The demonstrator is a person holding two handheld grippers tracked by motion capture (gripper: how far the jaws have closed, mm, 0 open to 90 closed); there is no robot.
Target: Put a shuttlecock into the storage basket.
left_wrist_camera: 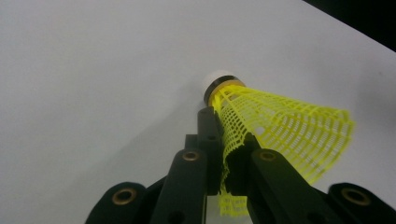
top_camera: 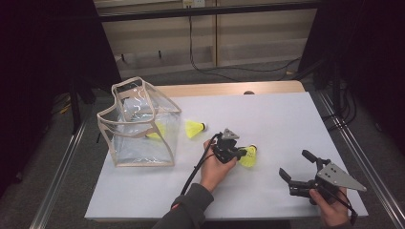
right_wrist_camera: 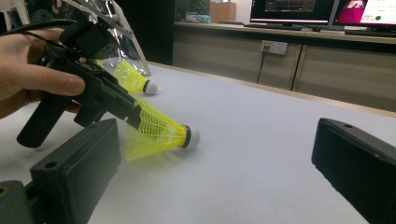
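Your left gripper point(left_wrist_camera: 229, 163) jaws hiding part of the shuttlecock point(left_wrist_camera: 280, 126) skirt, skirt's bottom cut off below them

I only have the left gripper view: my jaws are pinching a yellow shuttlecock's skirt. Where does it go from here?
Observer: A clear bag stands open at the table's left, with one yellow shuttlecock already inside.
Operator: Any others loose?
Observer: One more shuttlecock lies just right of the bag.
Operator: Is mine off the table?
Observer: The right gripper view shows the held shuttlecock with its cork tip at the tabletop; I cannot tell if it touches.
Operator: And the other gripper?
Observer: The right gripper is open, holding nothing, near the table's right front.
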